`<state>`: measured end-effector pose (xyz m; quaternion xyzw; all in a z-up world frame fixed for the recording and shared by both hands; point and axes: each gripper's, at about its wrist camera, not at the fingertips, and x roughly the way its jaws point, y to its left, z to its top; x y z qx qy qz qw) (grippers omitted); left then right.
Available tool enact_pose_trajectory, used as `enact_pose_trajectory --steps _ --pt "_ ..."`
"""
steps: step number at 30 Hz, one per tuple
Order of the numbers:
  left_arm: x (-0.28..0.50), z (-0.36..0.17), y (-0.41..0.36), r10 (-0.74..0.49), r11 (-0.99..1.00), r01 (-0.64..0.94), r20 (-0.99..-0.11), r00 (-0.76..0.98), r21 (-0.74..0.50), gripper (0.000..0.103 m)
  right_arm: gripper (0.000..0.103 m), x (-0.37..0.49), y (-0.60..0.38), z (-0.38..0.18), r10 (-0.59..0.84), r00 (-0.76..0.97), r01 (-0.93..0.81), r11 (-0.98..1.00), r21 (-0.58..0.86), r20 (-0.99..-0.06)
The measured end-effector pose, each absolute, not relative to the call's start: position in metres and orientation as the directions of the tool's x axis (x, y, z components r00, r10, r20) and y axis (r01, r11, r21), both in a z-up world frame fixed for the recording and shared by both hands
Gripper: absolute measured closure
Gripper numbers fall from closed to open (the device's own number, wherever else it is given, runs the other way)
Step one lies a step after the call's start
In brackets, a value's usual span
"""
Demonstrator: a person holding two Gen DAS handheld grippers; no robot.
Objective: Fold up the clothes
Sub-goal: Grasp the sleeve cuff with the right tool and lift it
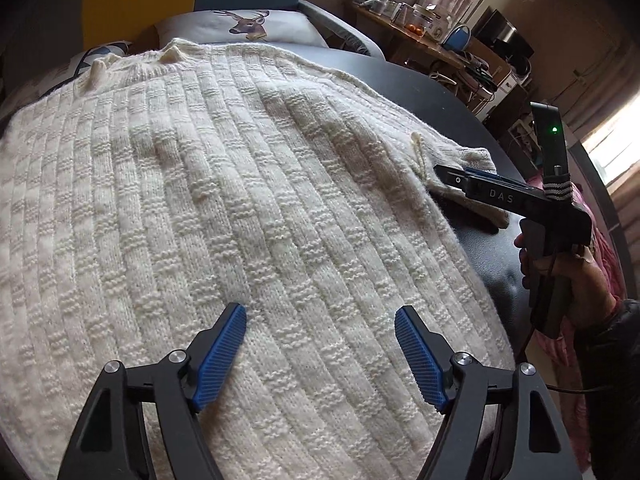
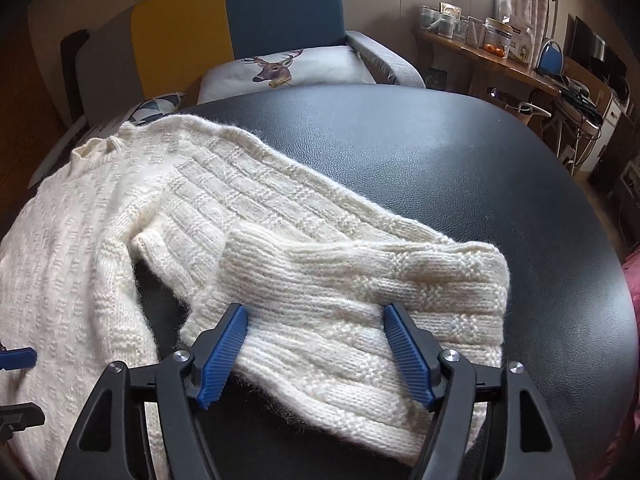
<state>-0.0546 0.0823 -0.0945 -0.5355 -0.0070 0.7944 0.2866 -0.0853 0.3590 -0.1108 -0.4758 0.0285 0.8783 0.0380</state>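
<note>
A: Where does the cream knitted sweater [image 1: 224, 184] lie?

B: It is spread flat across the black table [image 2: 420, 152], neck end toward the sofa [image 2: 280, 8] and the deer cushion [image 2: 288, 66]. One sleeve [image 2: 360, 280] stretches out to the right over the dark tabletop and is doubled back on itself, so the ribbed cuff rests on top of it.

A: And the left gripper [image 1: 320, 348]?

B: Its blue pads [image 1: 222, 354] stand wide apart just above the sweater's body; nothing sits between them.

A: The right gripper [image 2: 316, 348]?

B: Wide open as well. The folded sleeve lies in the gap between its pads [image 2: 408, 354], though neither pad presses the knit. In the left wrist view the same tool shows side-on at the sweater's right edge, a hand [image 1: 568, 276] around its handle.

A: Is either one pinching wool?

B: No, both hold nothing
</note>
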Motion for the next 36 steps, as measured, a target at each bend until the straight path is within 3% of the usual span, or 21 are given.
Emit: enact_pose_trajectory --steps 2,4,5,7,8,13,17,24,26,32,35,36 --pt "-0.053 -0.094 0.081 0.464 -0.834 -0.451 -0.846 -0.263 -0.318 0.025 0.035 -0.085 0.358 -0.109 0.060 -0.544 -0.092 -0.996 -0.011 -0.837" --pt "-0.052 -0.094 0.080 0.466 -0.833 -0.453 -0.845 -0.264 -0.318 0.025 0.065 -0.085 0.356 -0.108 0.078 -0.546 -0.089 -0.995 -0.035 -0.834" --pt "-0.052 -0.094 0.080 0.467 -0.832 -0.454 -0.844 -0.263 -0.319 0.025 0.075 -0.084 0.356 -0.108 0.081 -0.552 -0.086 -0.996 -0.040 -0.830" --pt "-0.051 -0.094 0.079 0.470 -0.831 -0.454 -0.843 -0.262 -0.322 0.025 0.088 -0.083 0.357 -0.105 0.078 -0.555 -0.088 -0.996 -0.035 -0.828" --pt "-0.051 -0.094 0.078 0.471 -0.830 -0.454 -0.843 -0.260 -0.324 0.025 0.090 -0.082 0.360 -0.101 0.068 -0.562 -0.094 -0.995 -0.018 -0.824" --pt "-0.050 -0.090 0.075 0.474 -0.829 -0.450 -0.844 -0.251 -0.331 0.025 0.092 -0.053 0.401 -0.034 0.090 -0.698 -0.197 -0.978 0.069 -0.711" --pt "-0.054 -0.070 0.079 0.528 -0.801 -0.466 -0.810 -0.255 -0.376 0.025 0.092 -0.007 0.470 0.005 0.135 -0.761 -0.345 -0.913 0.219 -0.634" --pt "-0.076 -0.038 0.176 0.568 -0.693 -0.645 -0.794 -0.214 -0.322 0.025 0.093 0.043 0.542 -0.060 0.107 -0.697 -0.507 -0.773 0.381 -0.709" --pt "-0.082 -0.036 0.212 0.564 -0.657 -0.692 -0.804 -0.187 -0.300 0.025 0.100 0.052 0.547 -0.072 0.109 -0.694 -0.524 -0.755 0.395 -0.711" --pt "-0.101 -0.029 0.323 0.541 -0.526 -0.818 -0.834 -0.110 -0.234 0.025 0.100 0.068 0.571 -0.071 0.117 -0.720 -0.532 -0.726 0.436 -0.684" --pt "-0.095 -0.044 0.367 0.496 -0.479 -0.855 -0.865 -0.074 -0.201 0.025 0.093 0.080 0.580 -0.068 0.075 -0.759 -0.503 -0.699 0.509 -0.647" --pt "-0.093 -0.052 0.376 0.474 -0.470 -0.864 -0.878 -0.073 -0.182 0.025 0.084 0.086 0.582 -0.069 0.044 -0.775 -0.486 -0.680 0.549 -0.631"
